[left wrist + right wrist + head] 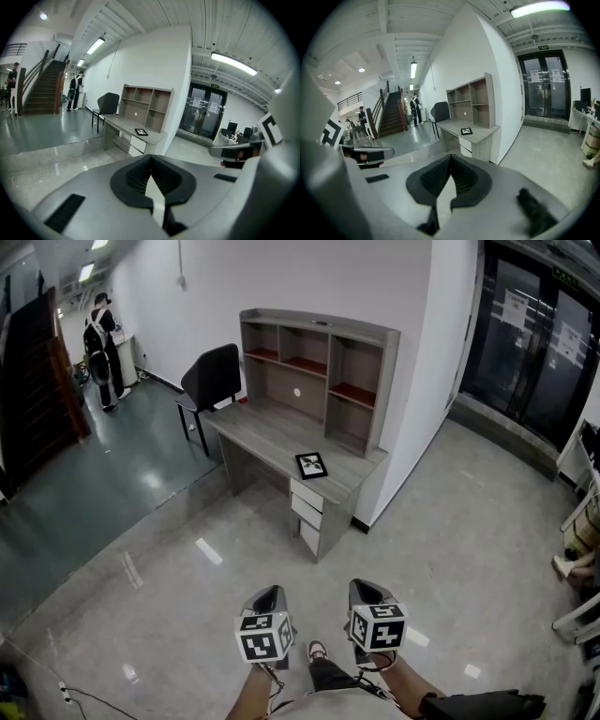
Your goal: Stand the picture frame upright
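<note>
Fingers of left gripper (pixel 270 596) closed together on nothing, right gripper (pixel 367 590) likewise, both held low side by side, picture frame (pixel 311 465) flat on worktop (pixel 262 432) well ahead.

**Office hall, open-plan lobby**

Grey desk (pixel 272 432) with shelf hutch (pixel 314 371) well ahead of both jaws, black office chair (pixel 211 379) beside it. Glass double doors (pixel 534 334) to their right, staircase (pixel 44 91) far left. Strip lights (pixel 233 63) overhead, polished floor (pixel 141 549).

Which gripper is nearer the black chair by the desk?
Left. The left gripper is far back across the floor from the black chair; the right gripper sits farther right.
</note>
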`<state>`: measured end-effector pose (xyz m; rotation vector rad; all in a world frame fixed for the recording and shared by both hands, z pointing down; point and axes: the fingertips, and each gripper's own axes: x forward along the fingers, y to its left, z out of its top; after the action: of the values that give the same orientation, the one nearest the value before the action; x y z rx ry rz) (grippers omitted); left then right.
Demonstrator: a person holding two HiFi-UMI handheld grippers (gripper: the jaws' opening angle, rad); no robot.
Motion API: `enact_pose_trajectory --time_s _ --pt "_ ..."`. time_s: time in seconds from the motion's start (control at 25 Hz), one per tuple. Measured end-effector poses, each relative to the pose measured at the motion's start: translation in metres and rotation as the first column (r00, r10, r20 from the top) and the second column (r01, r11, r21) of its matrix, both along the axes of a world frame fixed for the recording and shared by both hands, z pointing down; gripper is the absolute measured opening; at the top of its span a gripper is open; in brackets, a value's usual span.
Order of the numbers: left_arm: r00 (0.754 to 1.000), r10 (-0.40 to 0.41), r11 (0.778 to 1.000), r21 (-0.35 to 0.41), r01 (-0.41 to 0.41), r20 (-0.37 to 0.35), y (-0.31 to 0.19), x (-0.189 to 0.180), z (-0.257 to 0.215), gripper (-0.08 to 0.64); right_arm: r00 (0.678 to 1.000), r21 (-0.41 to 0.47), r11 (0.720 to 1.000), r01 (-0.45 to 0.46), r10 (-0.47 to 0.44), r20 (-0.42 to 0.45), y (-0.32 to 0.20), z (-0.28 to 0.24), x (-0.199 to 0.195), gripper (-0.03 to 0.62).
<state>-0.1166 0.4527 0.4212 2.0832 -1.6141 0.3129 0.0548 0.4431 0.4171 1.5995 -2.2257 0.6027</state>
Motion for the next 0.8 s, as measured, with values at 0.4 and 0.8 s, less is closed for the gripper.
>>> enact_pose_trajectory --time_s 0.4,0.8 --pt "1.000 0.004 1.000 -0.006 -0.004 0.003 -0.065 0.006 0.010 0.012 0.999 -0.016 1.000 0.007 -0.007 -0.033 -0.067 0.009 0.005 0.031" --pt "1.000 0.012 1.000 -0.024 -0.012 0.013 -0.146 0.014 0.017 0.012 0.999 -0.035 0.999 0.016 -0.017 -0.043 -0.145 0.019 0.010 0.031"
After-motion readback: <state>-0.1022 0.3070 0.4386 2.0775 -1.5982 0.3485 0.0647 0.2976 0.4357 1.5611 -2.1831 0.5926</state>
